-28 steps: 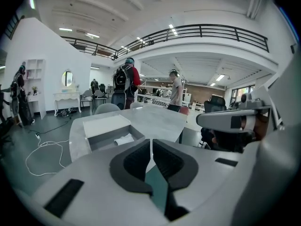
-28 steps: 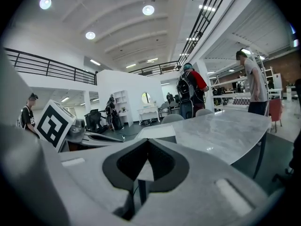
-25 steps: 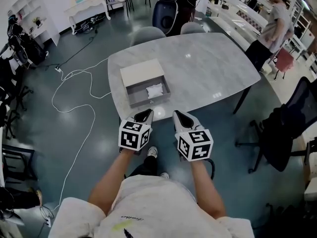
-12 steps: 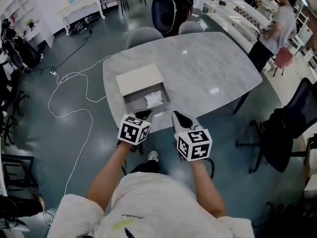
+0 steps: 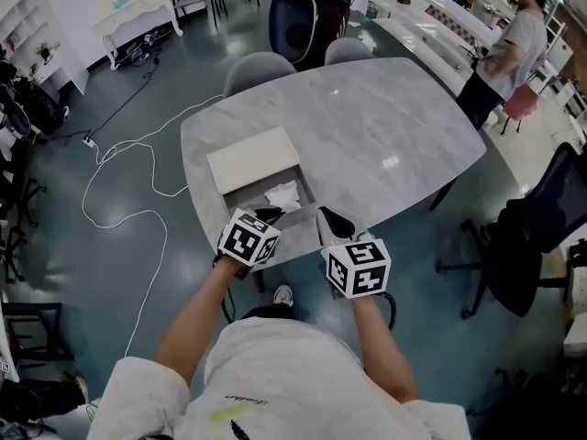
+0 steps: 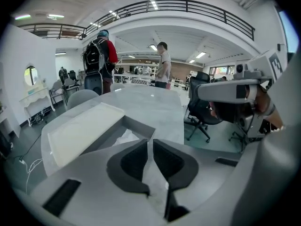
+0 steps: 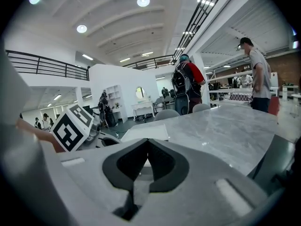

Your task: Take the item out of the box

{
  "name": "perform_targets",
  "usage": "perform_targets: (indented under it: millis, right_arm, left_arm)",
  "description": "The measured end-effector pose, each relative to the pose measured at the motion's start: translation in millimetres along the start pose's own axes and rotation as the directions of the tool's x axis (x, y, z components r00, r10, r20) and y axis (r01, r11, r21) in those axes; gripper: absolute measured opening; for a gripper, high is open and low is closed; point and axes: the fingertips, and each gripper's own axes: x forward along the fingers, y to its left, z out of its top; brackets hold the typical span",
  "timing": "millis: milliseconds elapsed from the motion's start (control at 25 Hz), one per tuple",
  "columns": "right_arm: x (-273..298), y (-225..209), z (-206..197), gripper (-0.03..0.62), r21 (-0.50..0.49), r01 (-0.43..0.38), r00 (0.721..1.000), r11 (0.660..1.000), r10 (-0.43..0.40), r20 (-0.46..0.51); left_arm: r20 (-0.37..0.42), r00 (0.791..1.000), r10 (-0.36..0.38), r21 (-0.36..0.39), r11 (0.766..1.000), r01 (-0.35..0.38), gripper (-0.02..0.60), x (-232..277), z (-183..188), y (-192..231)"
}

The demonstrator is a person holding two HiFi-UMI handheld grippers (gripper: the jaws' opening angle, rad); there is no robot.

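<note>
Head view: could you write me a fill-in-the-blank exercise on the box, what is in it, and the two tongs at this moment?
1. The white crumpled item lies ____ the open box.
2. The left tongs and the right tongs both hold ____.
3. The tongs nearer the box are the person's ____ ones.

Missing words: inside; nothing; left
</note>
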Motion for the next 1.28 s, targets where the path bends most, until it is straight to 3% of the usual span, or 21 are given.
perform_targets:
  millis: [440,1280]
  right_arm:
    - [28.9,-18.5,1.5,0.005,0.038,0.039,0.999,0.999,-0.039,-0.019]
    - [45.6,-54.7,-5.9,0.005,0.117,0.129,0.991,0.985,-0.125,-0.038]
  left_arm:
    - [-0.124,0.988,-0.093,0.117,0.987,0.107,0.025,35.7,-3.2,19.0]
    - [-0.278,0.949,-0.152,0.213,0.953,0.215,0.090,83.1,-16.1,30.8]
